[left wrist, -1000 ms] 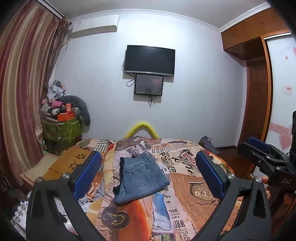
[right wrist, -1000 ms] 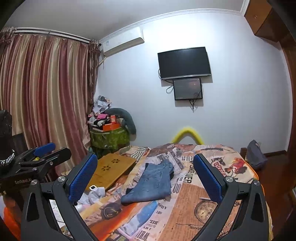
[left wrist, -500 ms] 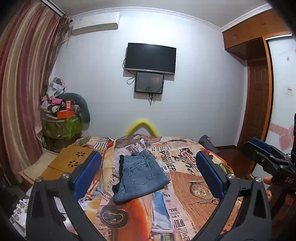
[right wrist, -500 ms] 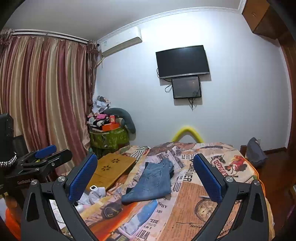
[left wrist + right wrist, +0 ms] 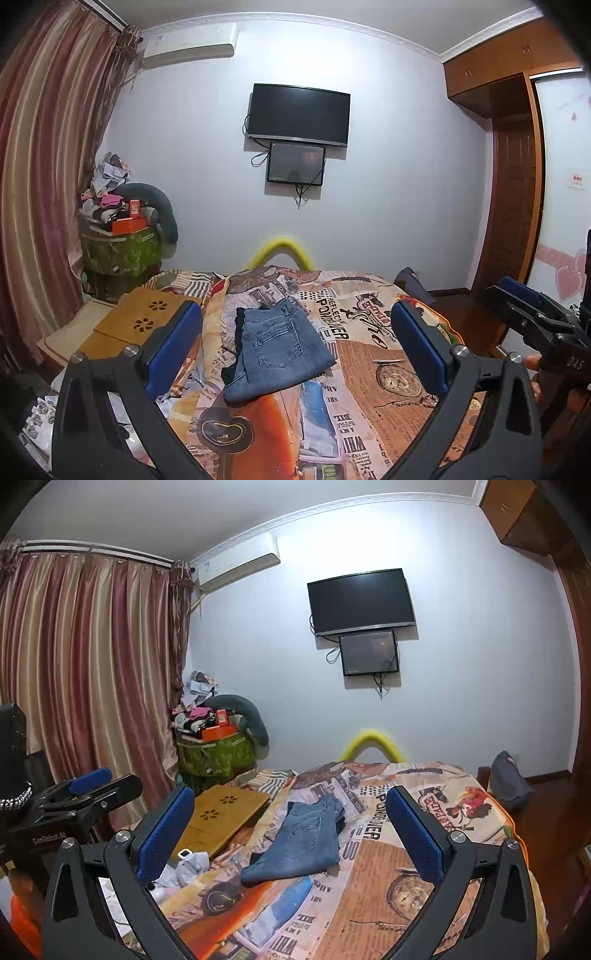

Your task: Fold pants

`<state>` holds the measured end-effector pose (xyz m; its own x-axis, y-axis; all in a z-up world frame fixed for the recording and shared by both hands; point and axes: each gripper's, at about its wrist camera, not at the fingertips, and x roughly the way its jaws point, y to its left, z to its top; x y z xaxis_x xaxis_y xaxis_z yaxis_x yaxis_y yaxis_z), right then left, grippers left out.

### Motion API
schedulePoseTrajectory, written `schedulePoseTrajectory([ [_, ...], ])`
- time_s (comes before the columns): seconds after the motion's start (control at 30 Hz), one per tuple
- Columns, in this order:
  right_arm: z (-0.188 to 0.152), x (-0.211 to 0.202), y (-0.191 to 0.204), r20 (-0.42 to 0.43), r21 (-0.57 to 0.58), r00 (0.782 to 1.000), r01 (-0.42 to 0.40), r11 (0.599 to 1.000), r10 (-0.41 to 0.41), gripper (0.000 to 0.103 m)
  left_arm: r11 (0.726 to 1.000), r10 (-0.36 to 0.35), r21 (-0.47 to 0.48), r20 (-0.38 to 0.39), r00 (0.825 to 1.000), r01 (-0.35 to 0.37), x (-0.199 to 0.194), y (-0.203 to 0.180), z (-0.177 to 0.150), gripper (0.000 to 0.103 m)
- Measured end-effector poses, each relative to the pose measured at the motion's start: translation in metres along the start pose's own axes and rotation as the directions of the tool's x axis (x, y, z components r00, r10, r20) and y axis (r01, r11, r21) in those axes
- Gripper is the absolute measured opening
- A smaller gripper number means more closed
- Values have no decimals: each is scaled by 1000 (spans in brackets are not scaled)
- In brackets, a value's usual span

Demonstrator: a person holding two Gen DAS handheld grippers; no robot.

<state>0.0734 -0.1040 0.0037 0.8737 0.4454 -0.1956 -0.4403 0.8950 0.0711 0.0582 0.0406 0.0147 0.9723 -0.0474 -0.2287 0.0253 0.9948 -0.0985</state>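
Folded blue jeans (image 5: 277, 350) lie on the patterned bedspread (image 5: 369, 369), with a dark garment showing under their left edge. They also show in the right wrist view (image 5: 303, 843). My left gripper (image 5: 295, 350) is open and empty, held well back from the jeans and above the bed. My right gripper (image 5: 291, 834) is open and empty, also held back from the jeans. Each gripper shows at the edge of the other's view: the right one (image 5: 532, 317), the left one (image 5: 88, 790).
A wooden lap desk (image 5: 136, 321) lies on the bed's left side. A cluttered green stand (image 5: 122, 251) and curtains (image 5: 44, 184) are at far left. A dark bag (image 5: 508, 779) sits at the bed's far right. A wardrobe (image 5: 517, 184) stands at right.
Both grippers have drifted slightly; the view has tilted a little. The jeans have not moved and both grippers have stayed open.
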Motion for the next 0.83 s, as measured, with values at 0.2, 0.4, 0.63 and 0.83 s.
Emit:
schedulePoseTrajectory([
  [0.2,1,0,0,1,6,1000,2,1000,-2,103,999,-32,6,-13,999,33,0,-2,1,103],
  [0.4,2,0,0,1,5,1000,0,1000,0,103,999,-36,24,-2,999,36,-2,-7,0,103],
  [0.63,2,1,2,-1,1,1000,-2,1000,2,103,999,-43,29,-4,999,43,-2,-8,-1,103],
  [0.83,0,4,6,-9,0,1000,-8,1000,8,103,998,-56,29,-9,998,56,-1,-8,-2,103],
])
